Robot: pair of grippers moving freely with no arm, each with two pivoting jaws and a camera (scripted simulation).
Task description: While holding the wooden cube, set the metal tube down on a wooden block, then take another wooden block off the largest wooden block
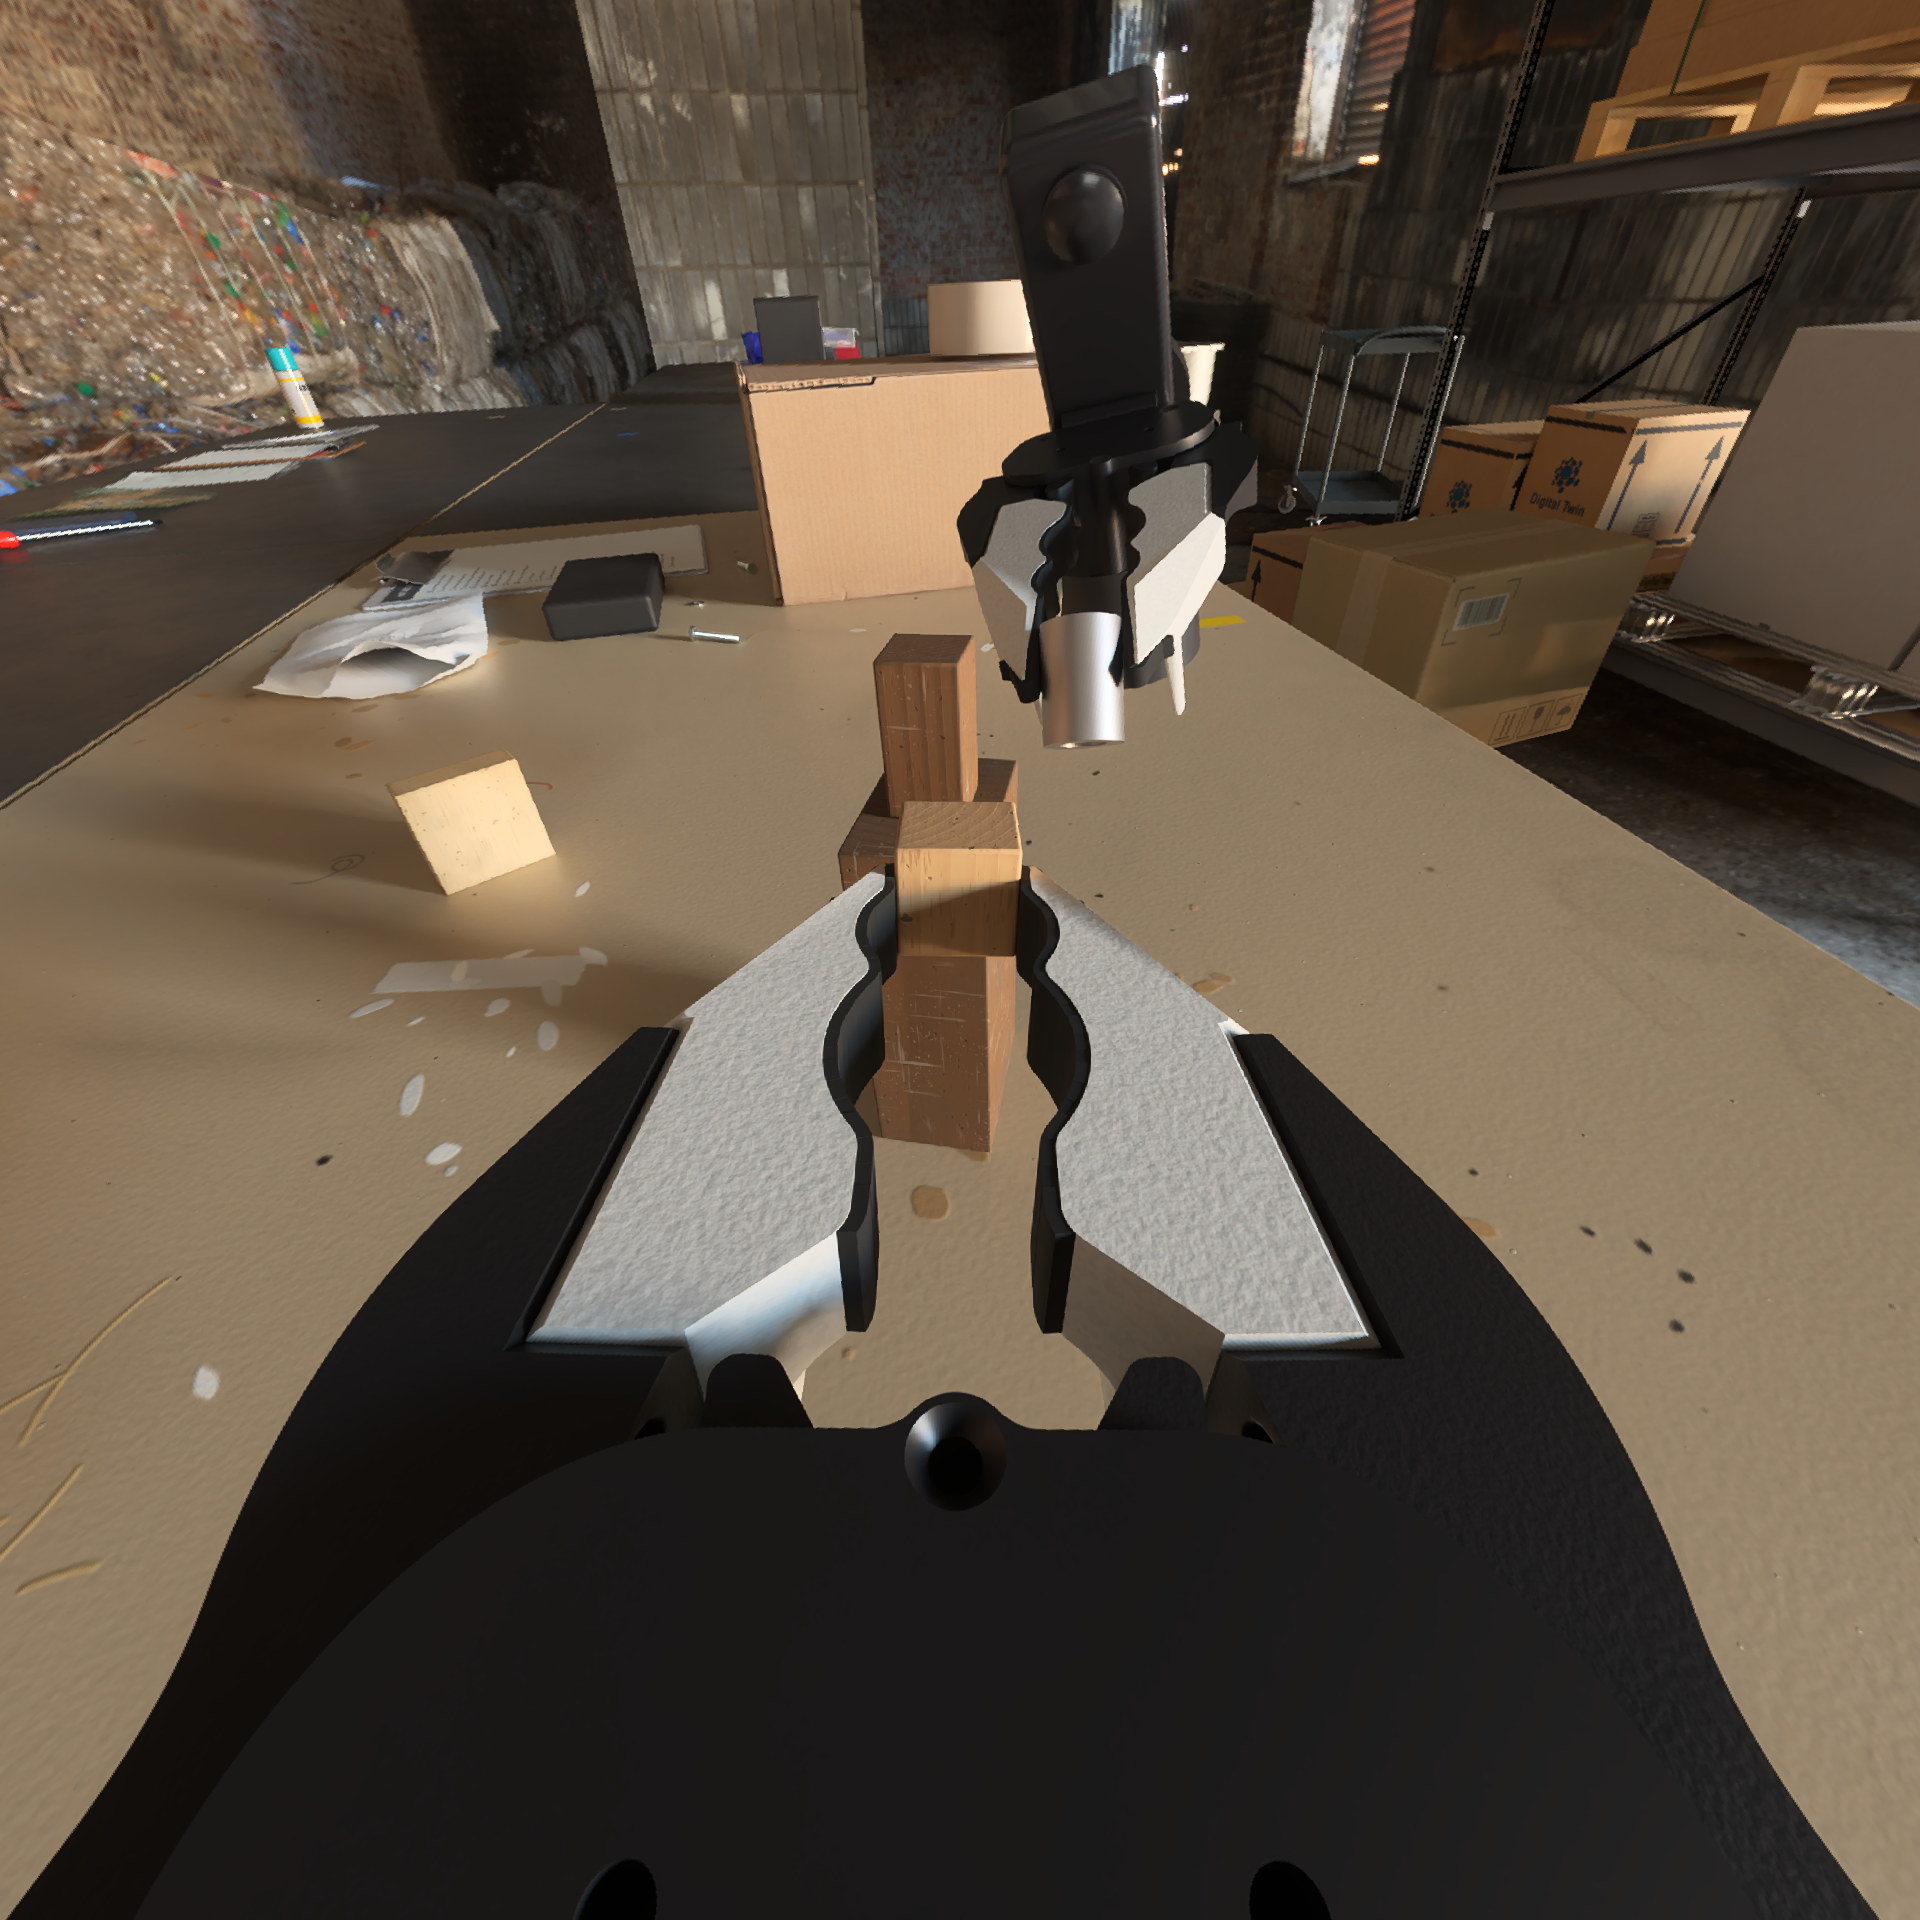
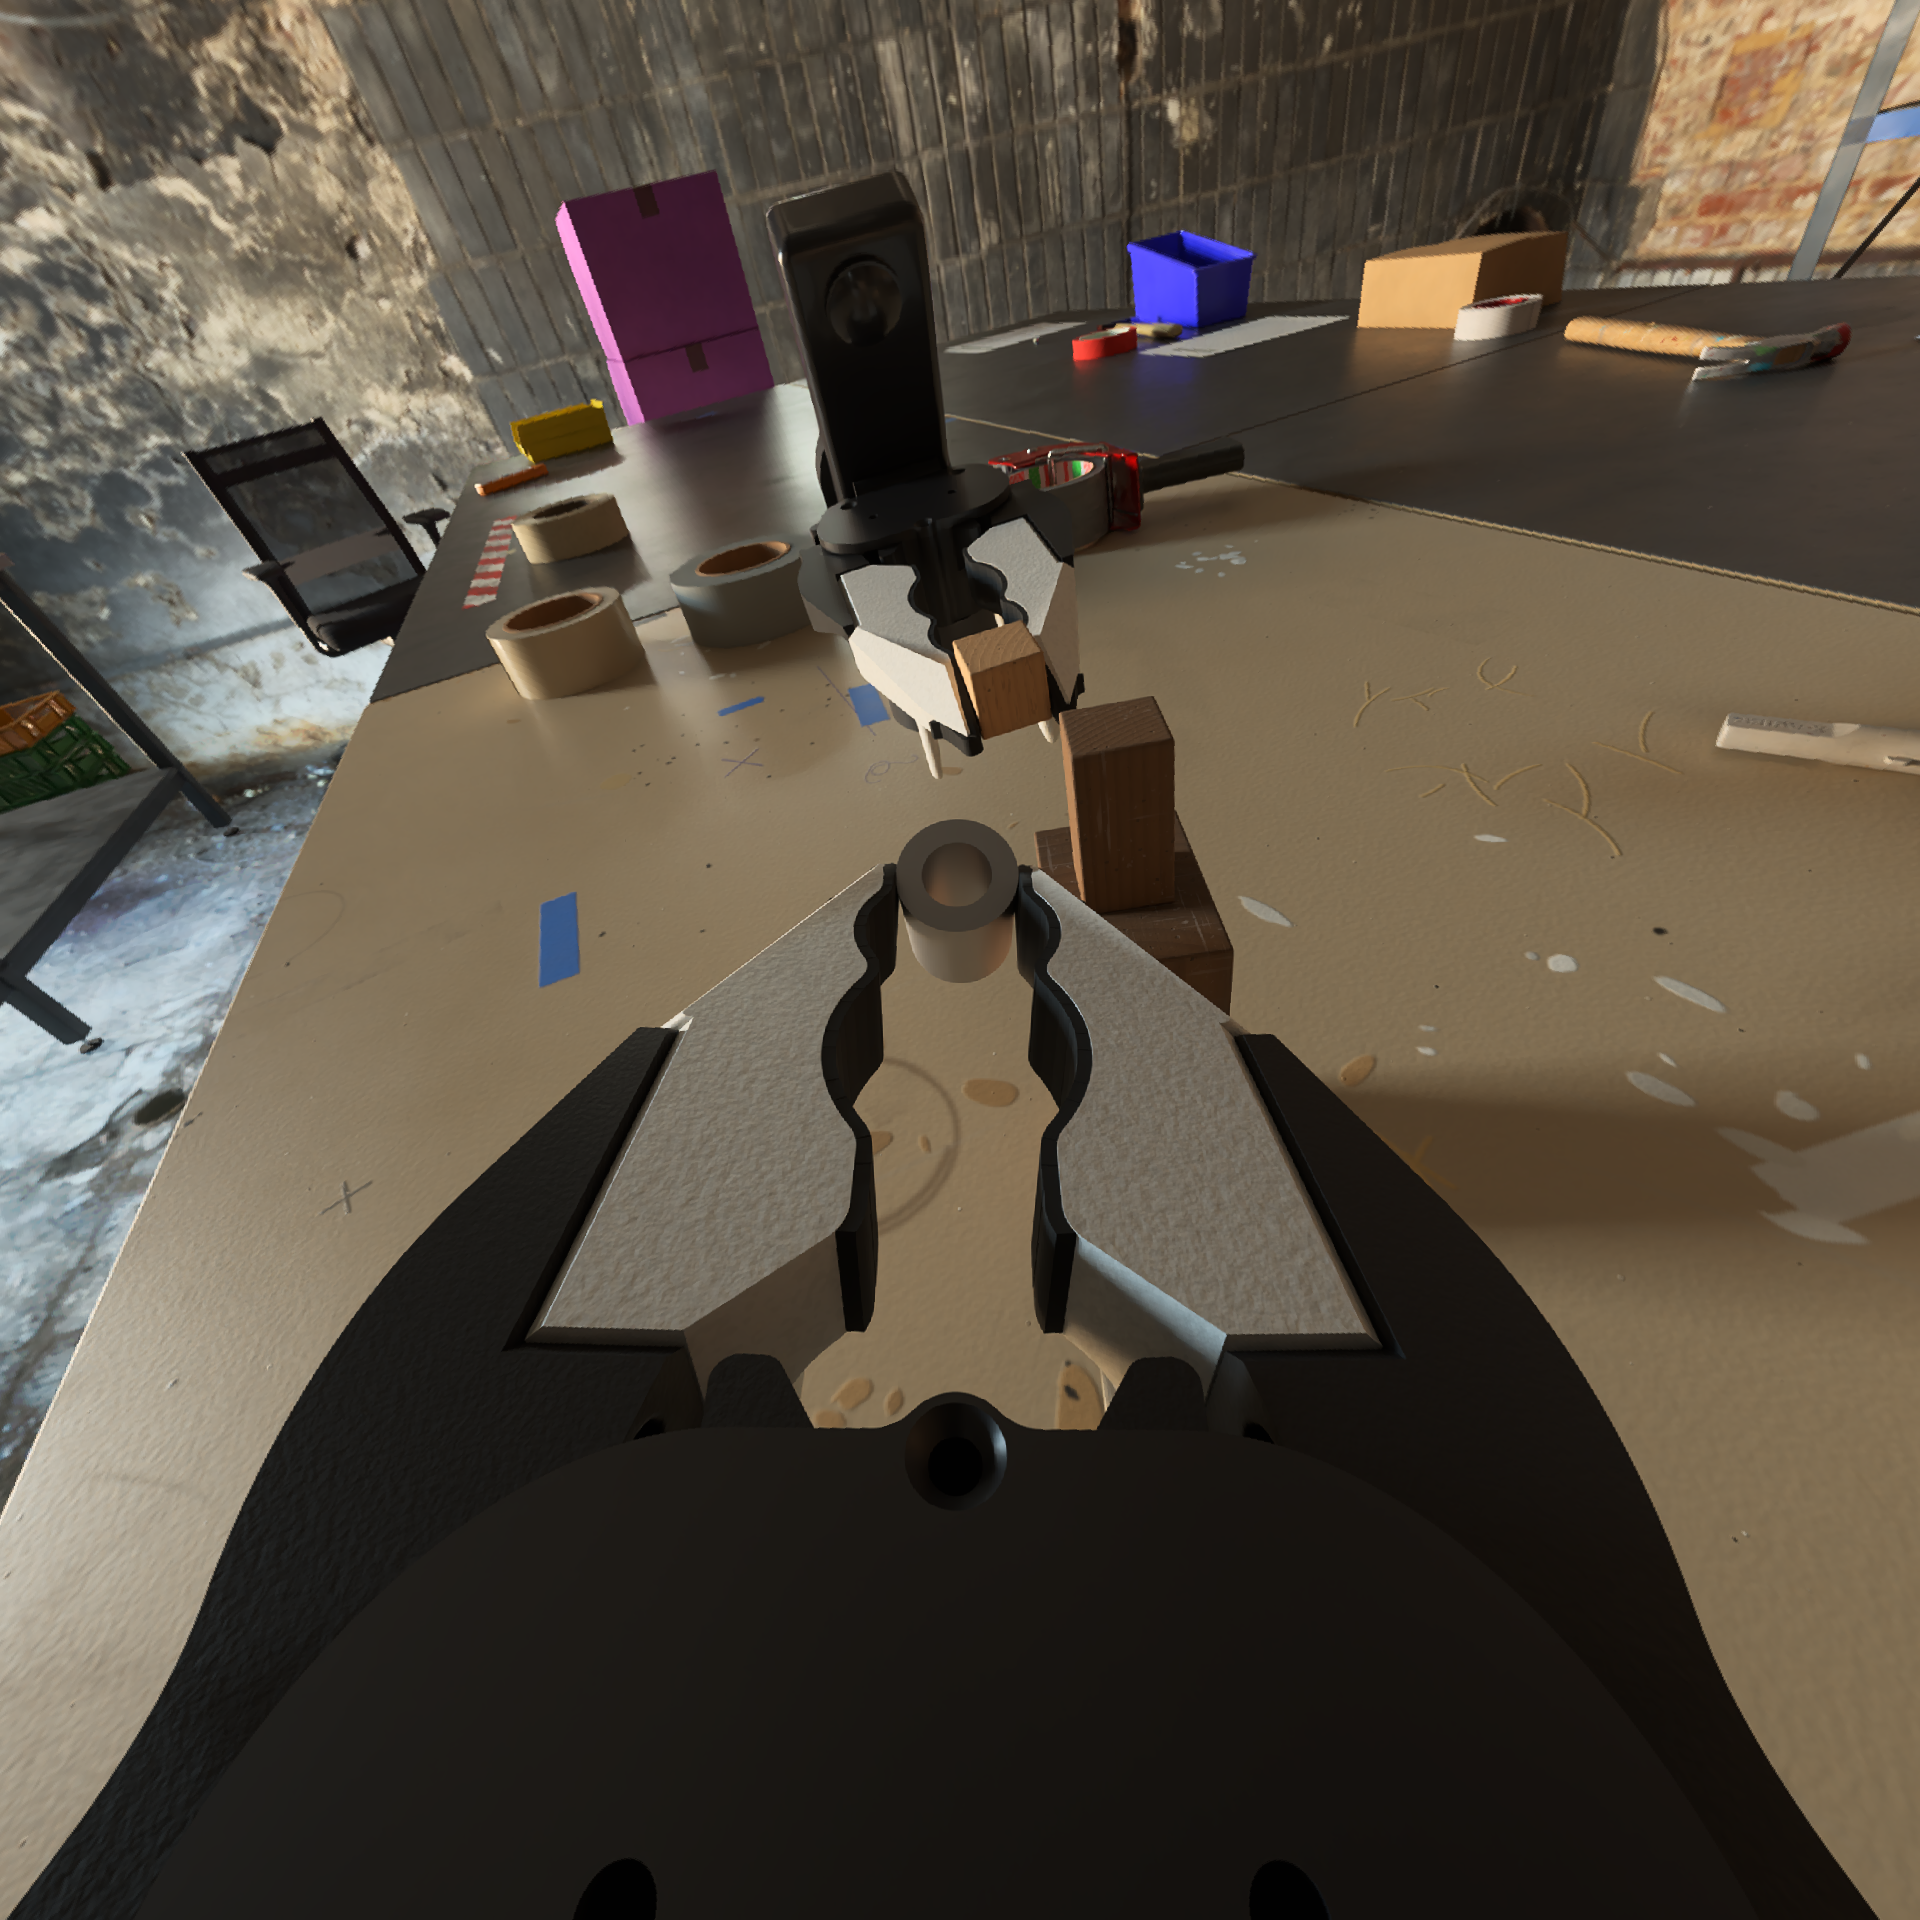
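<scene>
My left gripper (image 1: 956, 883) is shut on the light wooden cube (image 1: 958, 868) and holds it just above a brown upright wooden block (image 1: 943, 1049) on the tan table. Beyond it, another upright block (image 1: 925, 717) stands on the largest, dark flat block (image 1: 864, 847). My right gripper (image 2: 956, 883) is shut on the short metal tube (image 2: 956, 904), held in the air to the left of that stack (image 2: 1117, 800) and its base block (image 2: 1190, 935). The tube also shows in the left wrist view (image 1: 1083, 681). The cube also shows in the right wrist view (image 2: 1000, 675).
A pale wooden block (image 1: 473, 821) lies tilted at the left. A cardboard box (image 1: 894, 478), a small black box (image 1: 603, 594), crumpled paper (image 1: 374, 649) and a bolt (image 1: 715, 634) sit at the far end. Tape rolls (image 2: 566, 639) stand behind the left gripper.
</scene>
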